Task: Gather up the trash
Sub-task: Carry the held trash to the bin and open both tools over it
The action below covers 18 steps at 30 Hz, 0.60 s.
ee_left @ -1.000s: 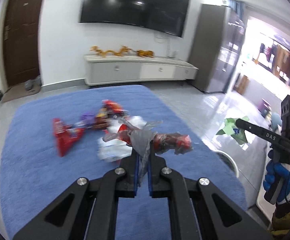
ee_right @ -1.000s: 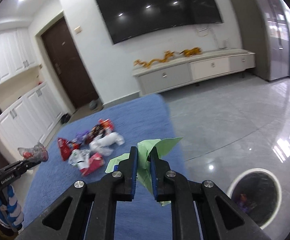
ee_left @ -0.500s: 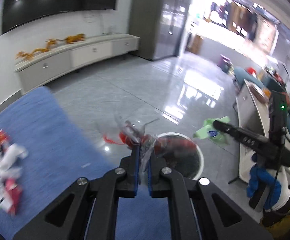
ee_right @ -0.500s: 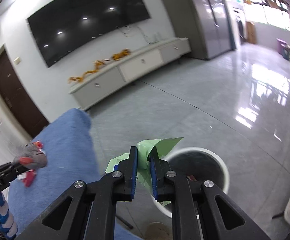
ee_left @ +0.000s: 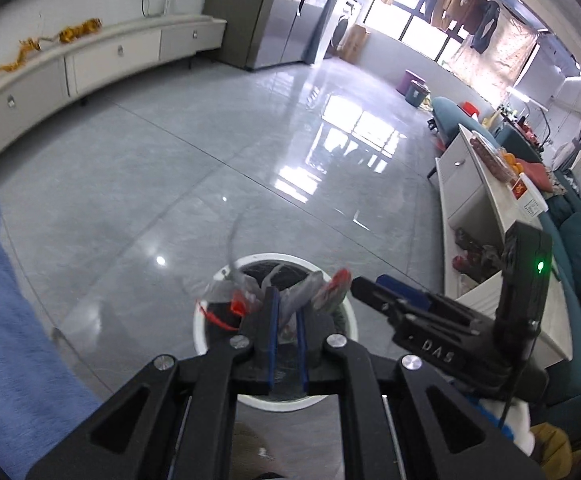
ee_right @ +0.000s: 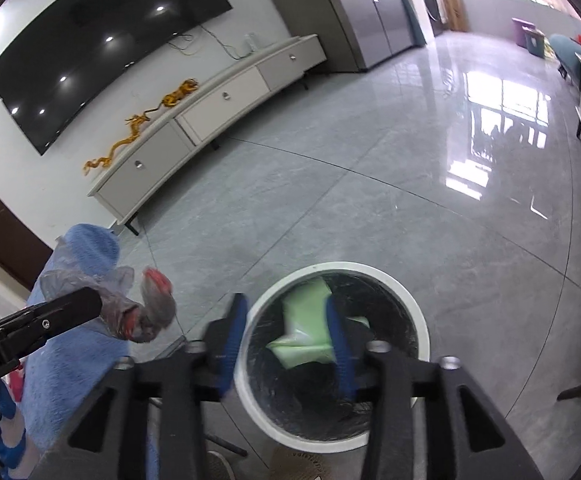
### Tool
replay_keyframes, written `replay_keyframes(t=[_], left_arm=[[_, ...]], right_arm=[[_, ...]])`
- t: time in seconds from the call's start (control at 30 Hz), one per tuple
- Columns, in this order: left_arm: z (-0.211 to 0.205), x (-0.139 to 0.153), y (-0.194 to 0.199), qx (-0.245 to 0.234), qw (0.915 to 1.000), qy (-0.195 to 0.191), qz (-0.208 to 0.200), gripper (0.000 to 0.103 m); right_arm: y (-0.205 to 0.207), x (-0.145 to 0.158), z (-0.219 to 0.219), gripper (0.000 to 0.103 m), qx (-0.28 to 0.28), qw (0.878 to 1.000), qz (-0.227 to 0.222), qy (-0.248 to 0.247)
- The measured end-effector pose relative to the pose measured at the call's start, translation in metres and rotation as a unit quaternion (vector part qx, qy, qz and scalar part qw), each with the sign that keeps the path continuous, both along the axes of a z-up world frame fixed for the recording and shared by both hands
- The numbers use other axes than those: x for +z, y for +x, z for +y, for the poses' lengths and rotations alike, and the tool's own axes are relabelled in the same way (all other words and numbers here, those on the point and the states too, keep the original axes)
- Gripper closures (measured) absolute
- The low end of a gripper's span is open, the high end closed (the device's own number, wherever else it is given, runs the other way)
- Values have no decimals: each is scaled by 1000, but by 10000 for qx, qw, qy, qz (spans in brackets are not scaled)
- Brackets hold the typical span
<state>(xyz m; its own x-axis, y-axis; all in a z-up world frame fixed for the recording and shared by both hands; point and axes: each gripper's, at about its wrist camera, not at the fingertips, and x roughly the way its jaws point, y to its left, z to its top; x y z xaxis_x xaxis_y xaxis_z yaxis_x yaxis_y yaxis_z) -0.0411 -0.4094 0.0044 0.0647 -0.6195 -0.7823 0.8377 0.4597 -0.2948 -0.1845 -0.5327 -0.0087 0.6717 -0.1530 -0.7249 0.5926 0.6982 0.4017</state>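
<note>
My left gripper is shut on a crumpled clear and red plastic wrapper and holds it above the white round trash bin. The wrapper also shows in the right wrist view, at the tip of the left gripper. My right gripper is open over the bin. A green paper wrapper is loose between its fingers, inside the bin's black liner. In the left wrist view the right gripper reaches in from the right.
The blue cloth-covered table lies at the left, its corner also in the right wrist view. Grey glossy tiles surround the bin. A low white TV cabinet stands along the far wall. A white sideboard stands at the right.
Both grippers have swung from the table to over the bin. My right gripper has opened and let go of the green wrapper, which now lies in the bin. My left gripper still holds its wrapper.
</note>
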Motion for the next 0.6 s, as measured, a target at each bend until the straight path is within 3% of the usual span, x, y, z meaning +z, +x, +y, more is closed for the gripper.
replay_keyframes(t=[0.47, 0.5, 0.53, 0.6], left_arm=[[-10, 3, 1, -68, 9992, -197, 334, 93], [-11, 3, 2, -75, 9990, -221, 380, 87], [-12, 4, 1, -68, 9988, -249, 428, 64], [-12, 6, 2, 12, 9986, -349, 396, 42]], right_arm=[[-22, 26, 1, 61, -389, 9990, -119, -195], [-26, 30, 1, 61, -429, 9987, -139, -228], [-28, 33, 1, 61, -458, 9985, -149, -255], [-36, 38, 2, 61, -520, 9980, -175, -305]])
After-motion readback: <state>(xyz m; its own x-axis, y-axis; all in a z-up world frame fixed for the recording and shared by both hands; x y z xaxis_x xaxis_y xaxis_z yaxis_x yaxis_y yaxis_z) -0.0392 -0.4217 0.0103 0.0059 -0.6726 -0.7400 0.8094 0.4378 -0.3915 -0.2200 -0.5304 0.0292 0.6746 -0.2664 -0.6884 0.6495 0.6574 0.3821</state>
